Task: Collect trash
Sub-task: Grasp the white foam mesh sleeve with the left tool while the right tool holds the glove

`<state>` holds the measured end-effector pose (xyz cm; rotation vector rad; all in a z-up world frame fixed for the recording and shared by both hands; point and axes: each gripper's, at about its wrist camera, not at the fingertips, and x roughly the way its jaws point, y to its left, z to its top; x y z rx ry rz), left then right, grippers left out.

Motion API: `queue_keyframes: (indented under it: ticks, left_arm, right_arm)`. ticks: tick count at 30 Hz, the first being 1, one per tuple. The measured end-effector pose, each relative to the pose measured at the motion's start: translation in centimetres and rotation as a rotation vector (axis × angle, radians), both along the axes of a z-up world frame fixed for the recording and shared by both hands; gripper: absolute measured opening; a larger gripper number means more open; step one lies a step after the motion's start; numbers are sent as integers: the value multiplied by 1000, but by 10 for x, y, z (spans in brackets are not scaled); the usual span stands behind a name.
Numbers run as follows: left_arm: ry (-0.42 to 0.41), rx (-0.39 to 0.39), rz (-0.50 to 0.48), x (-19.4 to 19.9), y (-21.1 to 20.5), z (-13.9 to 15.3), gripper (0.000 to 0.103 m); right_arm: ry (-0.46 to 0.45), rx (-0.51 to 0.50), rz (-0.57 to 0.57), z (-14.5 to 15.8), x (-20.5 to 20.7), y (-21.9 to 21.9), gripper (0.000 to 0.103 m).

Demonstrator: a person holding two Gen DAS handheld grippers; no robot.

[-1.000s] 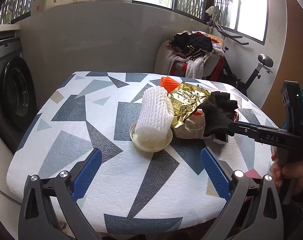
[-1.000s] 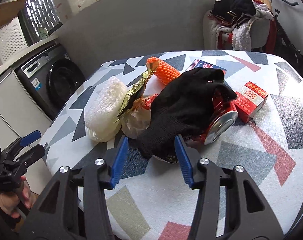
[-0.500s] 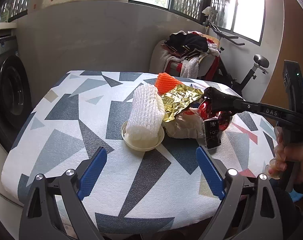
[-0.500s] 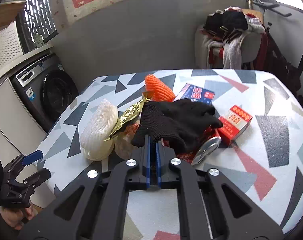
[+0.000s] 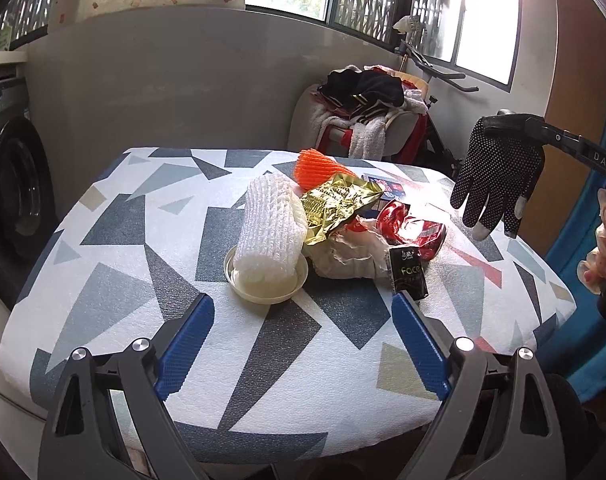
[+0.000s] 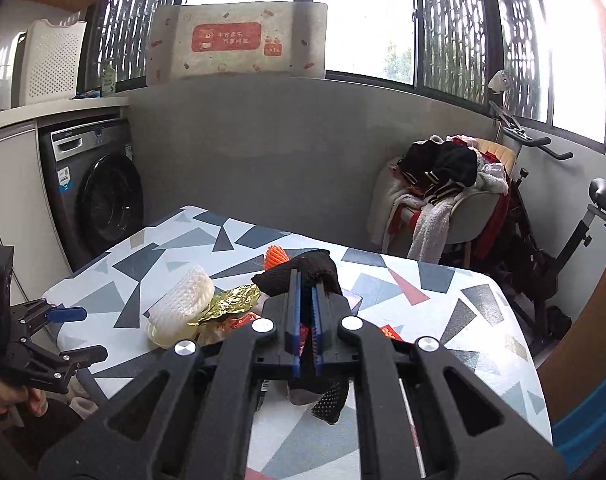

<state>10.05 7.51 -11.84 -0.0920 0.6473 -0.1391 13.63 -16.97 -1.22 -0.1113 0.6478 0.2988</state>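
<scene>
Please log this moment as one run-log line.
right gripper: shut on black glove, lifted clear | left gripper: open, empty | trash pile: on table

The crushed red drink can lies half hidden behind crumpled white paper, and the blue printed carton shows only one corner.

Daylight is streaming through barred windows above a grey wall, with a printed mat standing against the glass. A front-loading washing machine is sitting under a counter beyond the table's left edge, a white basket resting on top. Past the table's far right corner, a chair heaped with clothes is standing beside an exercise bike.
</scene>
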Motion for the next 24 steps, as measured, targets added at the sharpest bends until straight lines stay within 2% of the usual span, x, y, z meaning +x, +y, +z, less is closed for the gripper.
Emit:
queue_keyframes:
  ticks: [5,9,16,22,24]
  left_arm:
    - [12,8,-4,5,0,-1,88]
    - [34,-9,2,17,6,-1,88]
    - [71,-26,23,64,19,0,82]
    - [133,-32,46,122,21,-10,72]
    - [172,-29,58,140,20,-18,63]
  right_arm:
    - [5,32,-5,1,-8,-9,9]
    - [30,41,-12,-10,-11,-14,9]
    - [70,61,-19,-30,-15,-17,9]
    - [77,56,-3,-35,-19,-14,9]
    - [84,53,-1,-38,-20,-13,9]
